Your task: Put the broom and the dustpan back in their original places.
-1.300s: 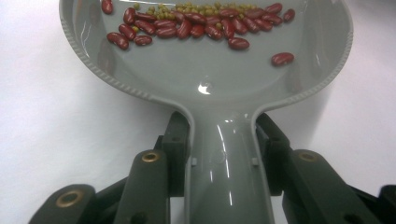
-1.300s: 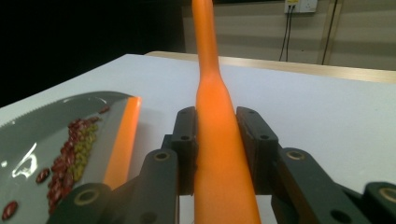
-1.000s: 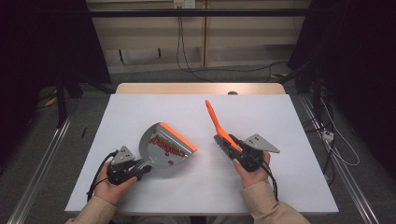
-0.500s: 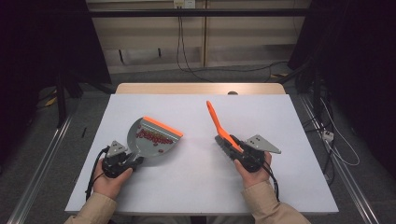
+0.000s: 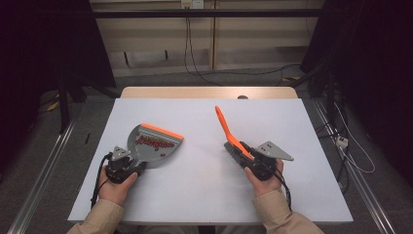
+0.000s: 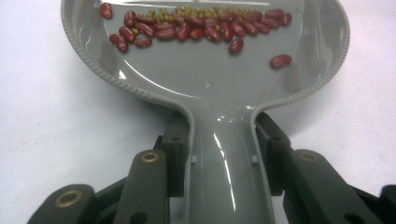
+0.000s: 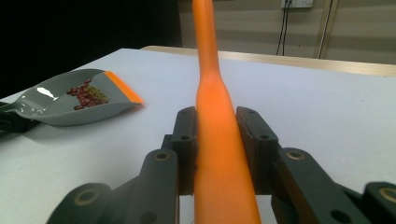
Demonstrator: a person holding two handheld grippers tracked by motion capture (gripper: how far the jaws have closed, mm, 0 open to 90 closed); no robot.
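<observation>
A grey dustpan (image 5: 155,146) with an orange lip rests on the white table (image 5: 204,195) at the left. Several red beans (image 6: 187,30) and small green beans lie across its pan near the lip. My left gripper (image 5: 131,164) is shut on the dustpan's handle (image 6: 223,158), one jaw on either side. At the right, my right gripper (image 5: 237,149) is shut on a long orange tool (image 5: 225,126) that slants up and away from the person. Seen from the right gripper, the orange tool (image 7: 212,107) runs between the jaws, and the dustpan (image 7: 79,100) lies off to the left.
The white sheet covers a wooden table whose far edge (image 5: 209,92) shows behind it. Cables (image 5: 195,58) trail over the floor beyond the table, and a metal rail (image 5: 44,170) runs along the left side. A grey three-cornered plate (image 5: 275,150) tops the right gripper.
My left gripper has drawn the dustpan a little to the left and turned it, with the beans staying in the pan. The right gripper and the orange tool have held still.
</observation>
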